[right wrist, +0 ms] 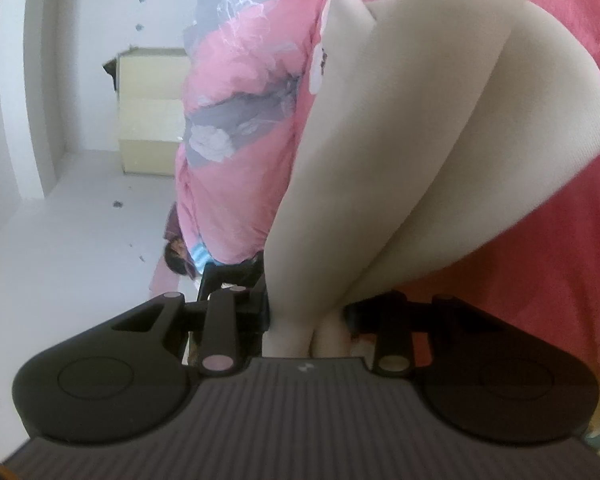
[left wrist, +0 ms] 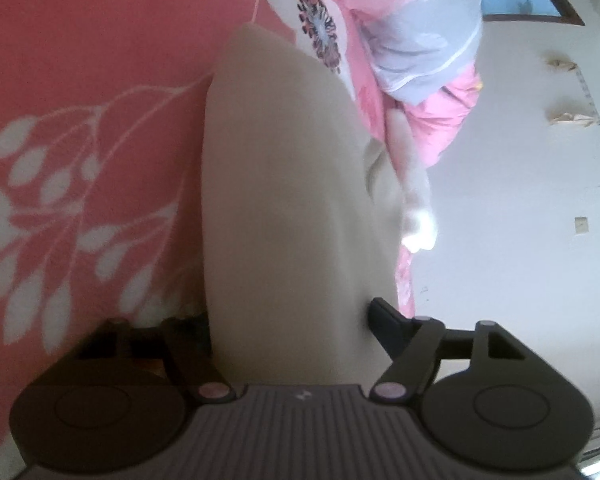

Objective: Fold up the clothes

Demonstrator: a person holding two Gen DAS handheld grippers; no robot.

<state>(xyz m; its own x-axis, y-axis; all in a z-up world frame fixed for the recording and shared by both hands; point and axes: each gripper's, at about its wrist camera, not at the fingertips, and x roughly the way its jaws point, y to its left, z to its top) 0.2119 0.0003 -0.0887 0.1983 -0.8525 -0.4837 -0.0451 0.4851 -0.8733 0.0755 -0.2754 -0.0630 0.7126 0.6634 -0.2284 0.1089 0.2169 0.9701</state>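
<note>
Left gripper (left wrist: 292, 320) is clamped on a beige garment (left wrist: 284, 184), cloth bunched between the jaws; right gripper (right wrist: 306, 312) is likewise closed on the same garment (right wrist: 400, 152), two folds pinched. Garment is held stretched away from both cameras over a pink floral bedsheet (left wrist: 80, 80). Judged step: edge being carried over for a fold. Both grips should be kept level, tension even, far edge matched before release, else folds will skew. A pink-grey quilt (right wrist: 228, 120) is heaped at the far bed edge; white floor (right wrist: 60, 260), pale cabinet (right wrist: 148, 112) beyond.
</note>
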